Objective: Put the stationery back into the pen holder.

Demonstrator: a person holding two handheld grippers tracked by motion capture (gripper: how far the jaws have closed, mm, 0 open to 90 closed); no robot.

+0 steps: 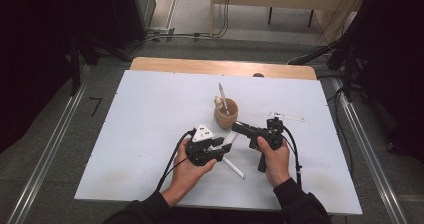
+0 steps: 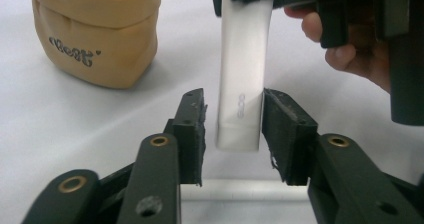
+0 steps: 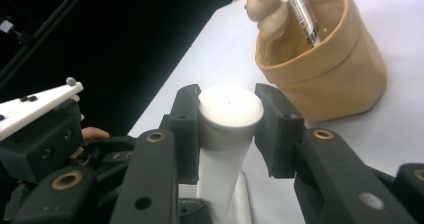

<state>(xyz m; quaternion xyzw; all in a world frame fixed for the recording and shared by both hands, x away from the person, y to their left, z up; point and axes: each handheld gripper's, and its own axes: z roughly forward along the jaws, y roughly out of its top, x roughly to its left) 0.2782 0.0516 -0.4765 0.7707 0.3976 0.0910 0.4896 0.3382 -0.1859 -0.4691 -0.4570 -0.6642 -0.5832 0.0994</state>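
Observation:
A white tube hangs in the air between my two grippers, just in front of a tan fabric pouch. My right gripper is shut on the tube's round cap end. My left gripper stands around the tube's flat end. Its left pad is clear of the tube by a small gap, and the right pad sits at the tube's edge. In the high view the left gripper and right gripper point toward each other.
The pouch holds a clear pen and a small beige figure. A thin white stick lies on the white board under the left gripper. A flat white strip lies to the right.

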